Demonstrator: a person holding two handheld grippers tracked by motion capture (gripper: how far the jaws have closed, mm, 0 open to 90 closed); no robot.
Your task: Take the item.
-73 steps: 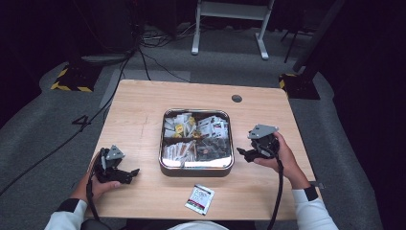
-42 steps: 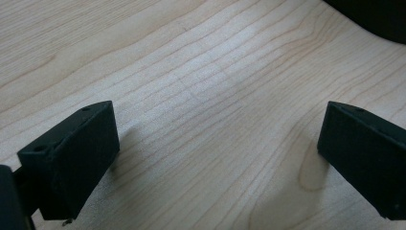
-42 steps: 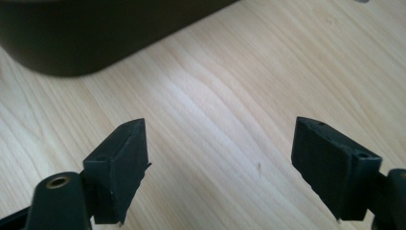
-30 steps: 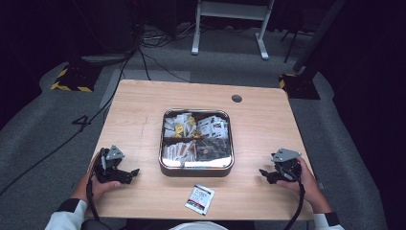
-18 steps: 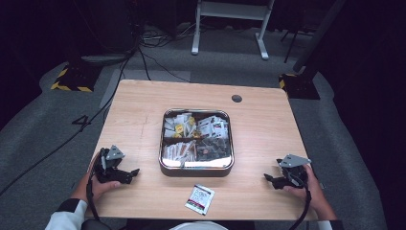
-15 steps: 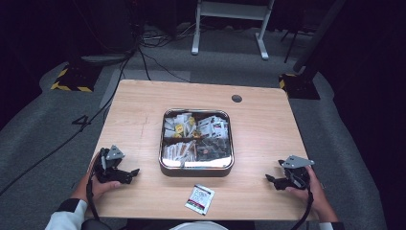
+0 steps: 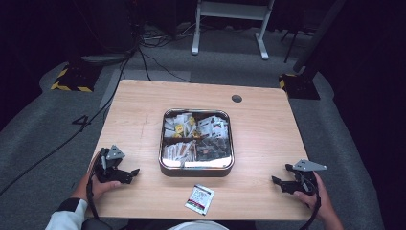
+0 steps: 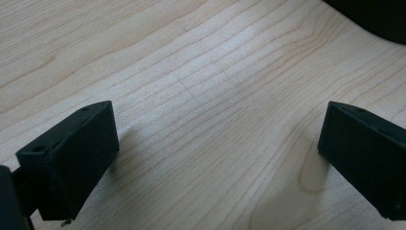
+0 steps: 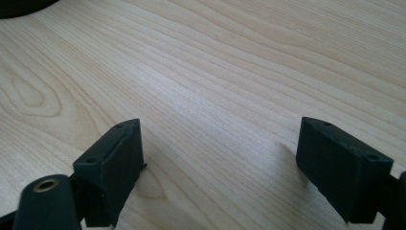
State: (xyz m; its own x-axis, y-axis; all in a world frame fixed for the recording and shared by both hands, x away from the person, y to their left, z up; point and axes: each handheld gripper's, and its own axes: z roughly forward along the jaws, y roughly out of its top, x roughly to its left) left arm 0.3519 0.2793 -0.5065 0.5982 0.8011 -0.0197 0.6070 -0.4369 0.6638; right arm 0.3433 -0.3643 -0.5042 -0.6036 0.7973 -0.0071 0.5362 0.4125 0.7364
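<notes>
A square metal tray [image 7: 196, 171] with several sachets in its compartments sits mid-table. One white sachet [image 7: 200, 199] lies on the wood just in front of it. My left gripper [image 7: 129, 173] rests on the table at the front left, open, with bare wood between its jaws [image 8: 215, 143]. My right gripper [image 7: 282, 175] sits low at the front right, well away from the tray. Its jaws have just been opening and stand wide over bare wood [image 9: 220, 158], with nothing between them.
The wooden table [image 7: 268, 129] has a dark cable hole [image 7: 236, 98] near its far edge. Grey carpet, trailing cables and a white metal stand [image 7: 230, 19] lie beyond the table. The right hand is close to the table's front right corner.
The right gripper has left the tray's right side and moved toward the front right of the table, sinking lower. The left gripper has not moved.
</notes>
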